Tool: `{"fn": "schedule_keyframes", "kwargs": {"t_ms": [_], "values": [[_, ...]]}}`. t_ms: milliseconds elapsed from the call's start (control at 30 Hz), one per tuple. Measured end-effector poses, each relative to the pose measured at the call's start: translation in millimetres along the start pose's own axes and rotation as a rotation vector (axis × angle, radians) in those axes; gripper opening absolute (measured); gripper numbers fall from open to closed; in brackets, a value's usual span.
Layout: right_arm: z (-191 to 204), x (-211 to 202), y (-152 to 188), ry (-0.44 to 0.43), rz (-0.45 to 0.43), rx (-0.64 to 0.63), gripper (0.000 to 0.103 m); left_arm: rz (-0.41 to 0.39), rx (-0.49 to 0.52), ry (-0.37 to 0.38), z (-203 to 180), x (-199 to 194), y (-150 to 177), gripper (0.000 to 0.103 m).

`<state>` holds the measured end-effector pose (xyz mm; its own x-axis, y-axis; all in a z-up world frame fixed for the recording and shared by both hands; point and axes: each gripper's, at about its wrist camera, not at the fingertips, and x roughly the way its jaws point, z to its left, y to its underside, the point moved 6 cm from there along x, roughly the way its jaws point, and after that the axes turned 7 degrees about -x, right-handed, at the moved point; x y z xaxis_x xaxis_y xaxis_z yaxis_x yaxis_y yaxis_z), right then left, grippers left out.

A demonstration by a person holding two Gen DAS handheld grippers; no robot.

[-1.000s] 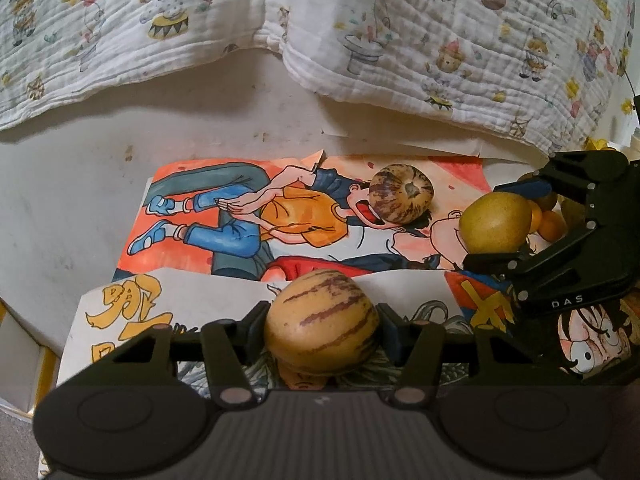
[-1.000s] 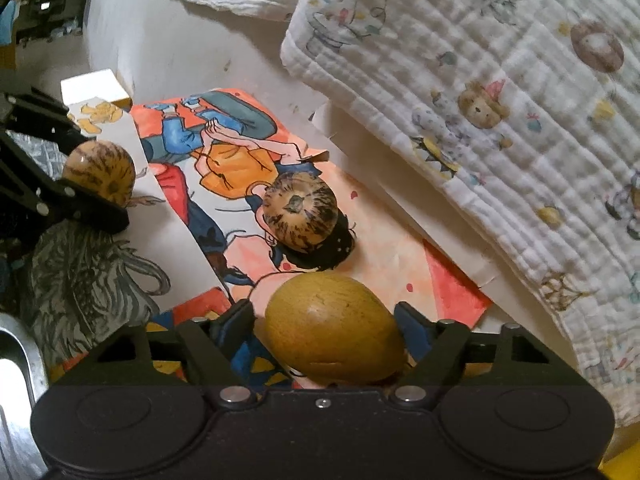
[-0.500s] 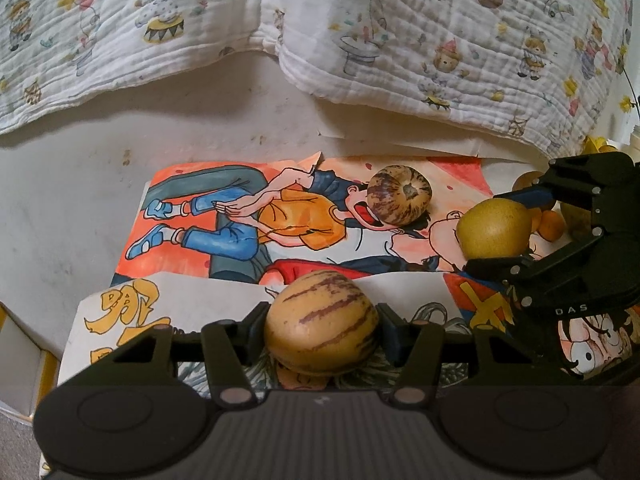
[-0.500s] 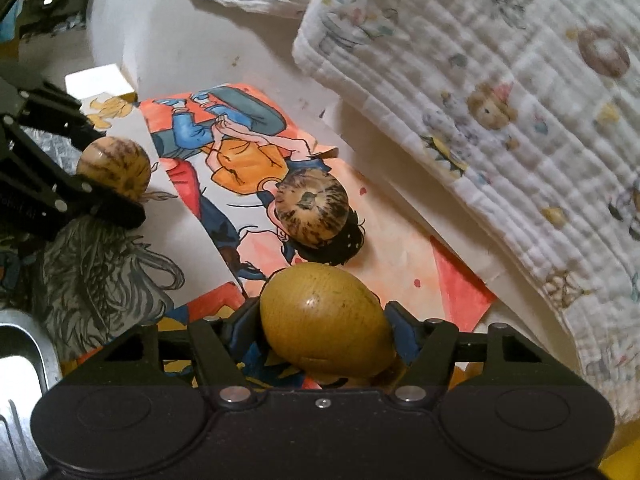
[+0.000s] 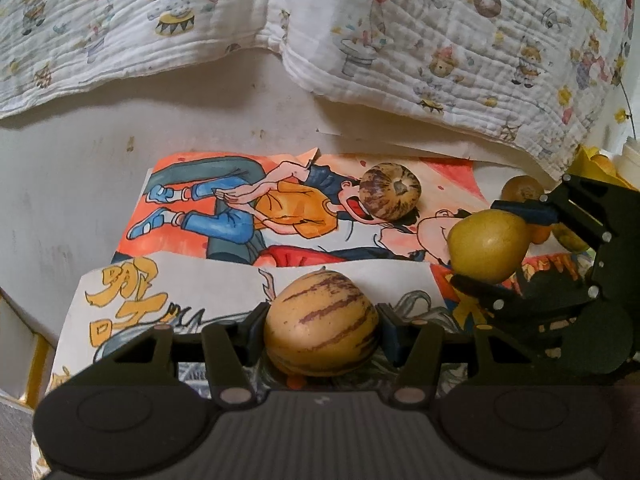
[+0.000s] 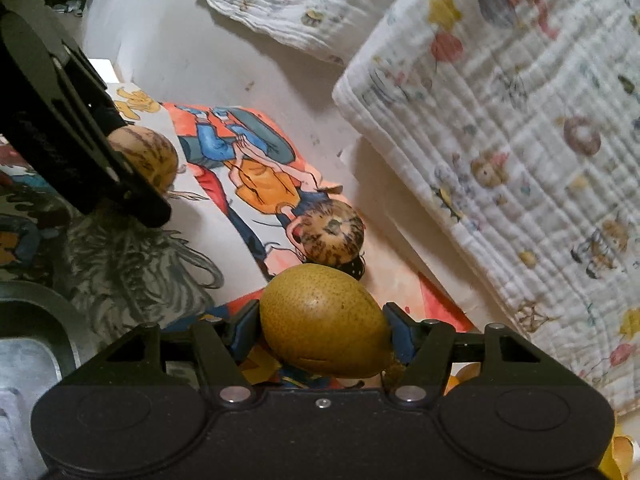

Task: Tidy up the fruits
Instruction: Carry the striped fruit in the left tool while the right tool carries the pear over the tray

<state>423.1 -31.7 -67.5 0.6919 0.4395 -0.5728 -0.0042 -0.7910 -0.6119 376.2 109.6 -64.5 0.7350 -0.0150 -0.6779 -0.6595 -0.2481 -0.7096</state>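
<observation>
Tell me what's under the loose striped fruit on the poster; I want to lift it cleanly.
The striped fruit sits on the cartoon poster, over the drawn figure's dark hair. The paper directly beneath it is covered. Both tools are away from it.

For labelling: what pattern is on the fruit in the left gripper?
Tan-yellow with purple-brown streaks; left wrist view.

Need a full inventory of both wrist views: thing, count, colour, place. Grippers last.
striped fruit: 1, tan with purple stripes, in left gripper
pear: 1, yellow-green, in right gripper
loose striped fruit: 1, brown-purple, resting on poster
cartoon poster: 1, orange and blue, flat on the white surface
quilted blanket: 1, white, printed, behind poster
left gripper: black, closed on striped fruit
right gripper: black, jaws just closing, pads on pear
</observation>
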Motion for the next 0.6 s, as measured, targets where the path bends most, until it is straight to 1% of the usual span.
{"fn": "schedule_keyframes", "kwargs": {"t_ms": [133,300,600], "values": [[3.6,-12.7,-4.9,0.01,-0.023,-0.001,0.066,-0.008,0.0,0.006,-2.7,-9.0,2.1,0.06],[3.5,-38.5,-7.7,0.014,-0.036,0.019,0.066,-0.02,-0.001,0.017,-8.3,-23.7,4.6,0.06],[13.3,-105.9,-5.6,0.014,-0.046,0.036,0.067,-0.035,0.015,0.051,-24.1,-60.1,22.2,0.06]]}}
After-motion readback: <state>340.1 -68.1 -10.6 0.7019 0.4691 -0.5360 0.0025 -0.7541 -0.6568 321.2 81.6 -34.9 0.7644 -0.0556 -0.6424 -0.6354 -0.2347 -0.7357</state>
